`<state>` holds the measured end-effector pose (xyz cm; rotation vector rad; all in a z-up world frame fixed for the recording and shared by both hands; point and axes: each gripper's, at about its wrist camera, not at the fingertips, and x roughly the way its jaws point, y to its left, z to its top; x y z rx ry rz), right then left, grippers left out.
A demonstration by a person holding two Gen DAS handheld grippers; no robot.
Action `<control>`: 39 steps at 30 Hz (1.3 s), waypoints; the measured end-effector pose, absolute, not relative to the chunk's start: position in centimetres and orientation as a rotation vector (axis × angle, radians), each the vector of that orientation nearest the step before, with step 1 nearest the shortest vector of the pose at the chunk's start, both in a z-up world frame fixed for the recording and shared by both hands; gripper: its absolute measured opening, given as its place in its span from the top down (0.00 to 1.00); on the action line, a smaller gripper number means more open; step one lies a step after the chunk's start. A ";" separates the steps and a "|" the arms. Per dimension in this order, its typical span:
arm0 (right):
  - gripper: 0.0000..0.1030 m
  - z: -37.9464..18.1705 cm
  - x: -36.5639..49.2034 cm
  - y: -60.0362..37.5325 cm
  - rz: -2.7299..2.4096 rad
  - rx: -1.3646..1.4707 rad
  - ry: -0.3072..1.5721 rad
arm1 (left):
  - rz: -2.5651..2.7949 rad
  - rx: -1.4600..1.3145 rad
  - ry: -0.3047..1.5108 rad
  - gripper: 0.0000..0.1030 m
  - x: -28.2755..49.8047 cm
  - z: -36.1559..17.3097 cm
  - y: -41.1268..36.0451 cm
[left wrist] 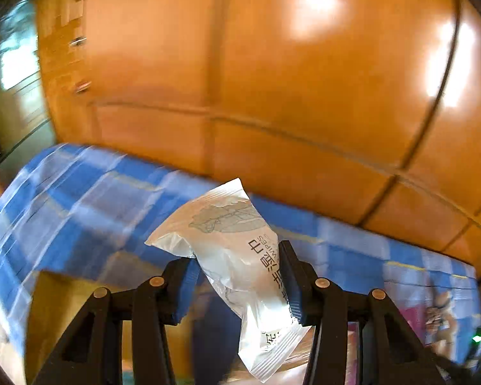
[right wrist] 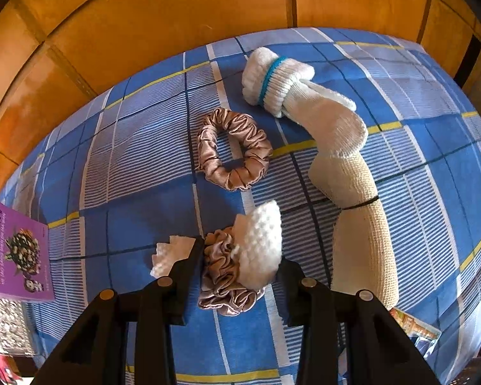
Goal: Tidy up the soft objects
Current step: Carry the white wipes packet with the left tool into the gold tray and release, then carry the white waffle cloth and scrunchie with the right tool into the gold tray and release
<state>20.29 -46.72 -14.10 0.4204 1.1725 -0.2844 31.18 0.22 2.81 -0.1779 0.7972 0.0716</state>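
Wet-wipe packet (left wrist: 240, 256) is pinched crosswise in the left gripper (left wrist: 237, 276), lifted above the checked cloth (left wrist: 80, 199); the right gripper (right wrist: 240, 269), at six o'clock of the ring scrunchie (right wrist: 234, 149), is clamped on a crumpled scrunchie (right wrist: 224, 282) and white knit (right wrist: 259, 243); squeezing should be kept light

two scrunchies (right wrist: 234, 149), one wipes packet (left wrist: 240, 256), one purple box (right wrist: 14, 253)

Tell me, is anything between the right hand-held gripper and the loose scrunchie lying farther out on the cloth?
Yes. The right hand-held gripper already has a white knit cloth and another scrunchie between its fingers, in front of the loose scrunchie.
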 end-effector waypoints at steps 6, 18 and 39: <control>0.64 -14.1 20.9 -45.5 -0.295 0.323 1.161 | 0.219 -0.265 0.786 0.53 23.8 -0.8 9.1; 0.64 -14.6 21.1 -43.8 -0.317 0.206 1.137 | 0.369 -0.286 0.816 0.51 12.1 -7.4 16.3; 0.64 -14.3 20.7 -42.5 -0.382 0.130 1.122 | 0.287 -0.143 0.666 0.37 5.7 -4.3 13.6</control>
